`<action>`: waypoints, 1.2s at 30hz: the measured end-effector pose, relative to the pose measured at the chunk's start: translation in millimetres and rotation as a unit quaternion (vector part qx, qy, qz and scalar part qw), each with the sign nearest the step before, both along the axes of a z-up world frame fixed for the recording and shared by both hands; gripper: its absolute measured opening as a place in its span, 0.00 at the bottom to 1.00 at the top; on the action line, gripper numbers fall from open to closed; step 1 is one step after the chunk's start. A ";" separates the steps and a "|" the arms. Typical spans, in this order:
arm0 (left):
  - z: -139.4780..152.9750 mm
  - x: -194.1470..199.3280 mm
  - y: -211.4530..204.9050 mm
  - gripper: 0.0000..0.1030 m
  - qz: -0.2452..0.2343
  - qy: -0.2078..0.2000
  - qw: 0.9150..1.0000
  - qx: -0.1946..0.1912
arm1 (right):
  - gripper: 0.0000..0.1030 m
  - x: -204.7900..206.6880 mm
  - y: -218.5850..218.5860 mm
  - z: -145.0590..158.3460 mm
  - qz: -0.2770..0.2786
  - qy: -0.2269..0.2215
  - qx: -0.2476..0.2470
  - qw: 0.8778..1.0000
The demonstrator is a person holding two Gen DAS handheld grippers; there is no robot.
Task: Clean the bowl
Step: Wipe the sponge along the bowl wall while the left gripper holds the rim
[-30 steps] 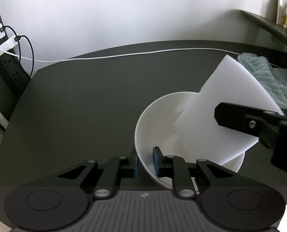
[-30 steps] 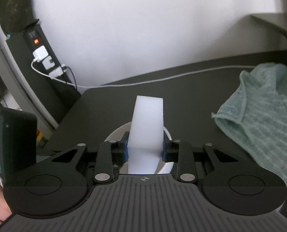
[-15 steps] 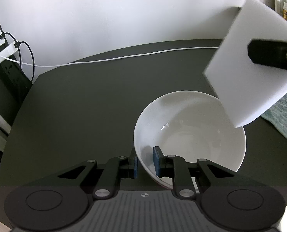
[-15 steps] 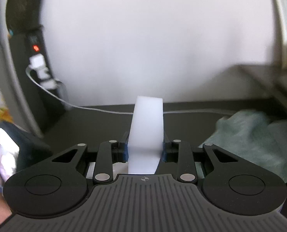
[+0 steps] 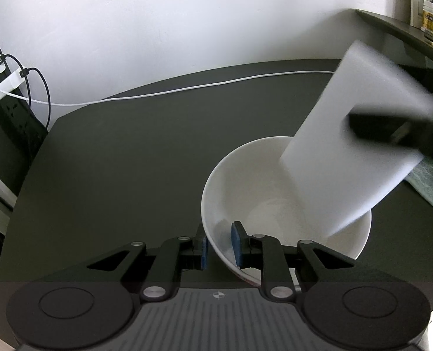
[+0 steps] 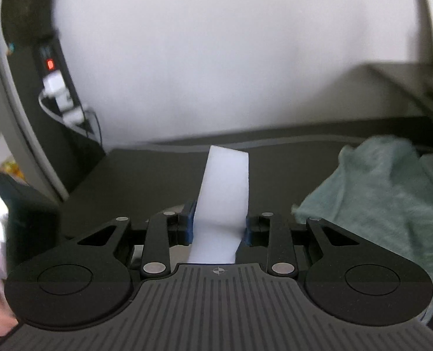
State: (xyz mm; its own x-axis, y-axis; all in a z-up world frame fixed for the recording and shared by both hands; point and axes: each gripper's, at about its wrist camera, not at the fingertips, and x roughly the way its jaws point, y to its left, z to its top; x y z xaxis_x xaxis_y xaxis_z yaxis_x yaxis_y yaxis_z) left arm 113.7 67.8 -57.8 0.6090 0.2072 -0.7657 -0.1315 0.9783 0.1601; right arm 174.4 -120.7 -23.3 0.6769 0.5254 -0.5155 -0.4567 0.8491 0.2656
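White porcelain meets white foam: the bowl point(image 5: 275, 193) sits on the dark counter point(image 5: 128, 161), its near rim pinched between the pads of my left hand-held gripper point(image 5: 218, 244), which steadies it. My right hand-held gripper point(image 6: 218, 228) is clamped on the sponge point(image 5: 351, 146), a pale foam block that shows blurred with motion and tilted, its lower corner reaching down over the far inside of the bowl; whether it touches the wall I cannot tell. I judge the wiping step to be in hand, the block coming in for a pass. The next move calls for pressing the foam against the inner wall and sweeping it round while the left grip holds the rim firm, since a thin rim could slip under a sideways push. Half a second ago the sponge hung clear above the bowl's right edge; a second ago it was deep inside. A teal cloth point(image 6: 377, 199) lies on the counter to the right.
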 end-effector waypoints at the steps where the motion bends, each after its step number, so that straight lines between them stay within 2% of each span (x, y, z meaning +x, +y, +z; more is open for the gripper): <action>1: 1.7 1.7 -0.5 0.22 -0.002 -0.006 1.000 0.012 | 0.31 0.1 0.7 -0.3 0.002 0.001 -0.001 1.000; 4: 7.4 9.6 -3.2 0.32 -0.022 -0.028 0.998 0.059 | 0.31 2.2 7.4 -4.9 0.012 0.010 -0.009 1.000; 6: 8.9 17.2 -4.5 0.32 -0.051 -0.038 0.995 0.072 | 0.31 3.6 11.8 -8.0 0.018 0.015 -0.015 1.000; 9: 6.6 24.1 -5.3 0.30 -0.083 -0.044 0.993 0.075 | 0.31 5.6 18.5 -12.7 0.028 0.024 -0.024 0.999; 11: 4.2 25.2 -6.2 0.21 -0.088 -0.042 0.993 0.071 | 0.31 7.0 22.9 -15.8 0.035 0.030 -0.029 0.999; 13: 3.3 24.8 -4.7 0.19 -0.071 -0.037 0.995 0.067 | 0.31 10.9 27.2 -16.6 0.031 0.019 -0.045 0.998; 16: 3.8 21.0 2.0 0.14 -0.016 -0.024 0.999 0.038 | 0.31 17.5 35.0 -16.5 0.040 0.011 -0.057 0.998; 19: 4.3 9.1 3.2 0.17 0.021 -0.013 1.000 0.008 | 0.31 21.9 45.9 -15.5 0.052 0.009 -0.064 0.997; 24: 1.2 5.4 -2.6 0.16 0.027 -0.012 0.999 0.015 | 0.32 19.7 49.6 -26.2 0.070 0.046 -0.041 0.996; 27: -0.1 7.1 -5.6 0.17 0.025 -0.013 0.999 0.026 | 0.31 17.5 45.9 -30.6 0.059 0.050 -0.033 0.996; 29: -0.4 7.1 -5.9 0.17 0.023 -0.014 0.999 0.024 | 0.31 14.0 39.4 -24.1 0.040 0.034 -0.048 0.997; 34: 0.7 4.0 -6.6 0.17 0.021 -0.014 1.000 0.018 | 0.30 -2.7 14.5 8.5 0.002 -0.017 -0.027 0.999; 36: -0.1 3.8 -7.8 0.17 0.020 -0.013 1.000 0.020 | 0.30 -0.7 10.0 10.6 0.008 -0.003 -0.005 1.000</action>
